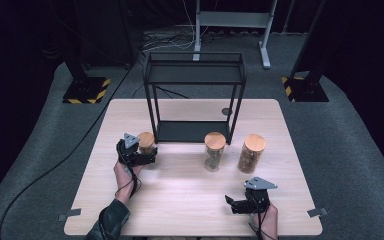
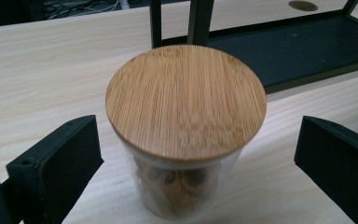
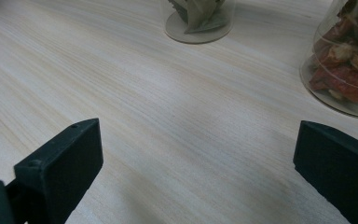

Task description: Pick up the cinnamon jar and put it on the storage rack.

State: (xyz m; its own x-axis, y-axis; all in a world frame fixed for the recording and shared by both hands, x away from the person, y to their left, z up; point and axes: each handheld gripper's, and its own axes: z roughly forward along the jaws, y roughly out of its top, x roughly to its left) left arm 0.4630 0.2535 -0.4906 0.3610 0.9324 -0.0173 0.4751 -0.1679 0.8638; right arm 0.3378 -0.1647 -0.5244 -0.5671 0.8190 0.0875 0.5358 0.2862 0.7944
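Three glass jars with bamboo lids stand in a row on the wooden table [image 1: 190, 185]. The short left jar [image 1: 146, 142] [image 2: 186, 130] holds brown sticks and sits between the jaws of my left gripper [image 1: 150, 157] [image 2: 191, 163], which is open with gaps on both sides. The middle jar [image 1: 214, 150] [image 3: 198, 18] holds green leaves. The tall right jar [image 1: 251, 153] [image 3: 345, 65] holds reddish dried pieces. My right gripper [image 1: 235, 205] [image 3: 196, 172] is open near the table's front right, over bare wood, with nothing between its jaws.
A black two-tier metal shelf rack [image 1: 194, 95] [image 2: 284, 51] stands at the back middle of the table, just behind the jars. A round grommet hole [image 1: 226, 111] lies beside its right leg. Bare tabletop stretches across the front middle.
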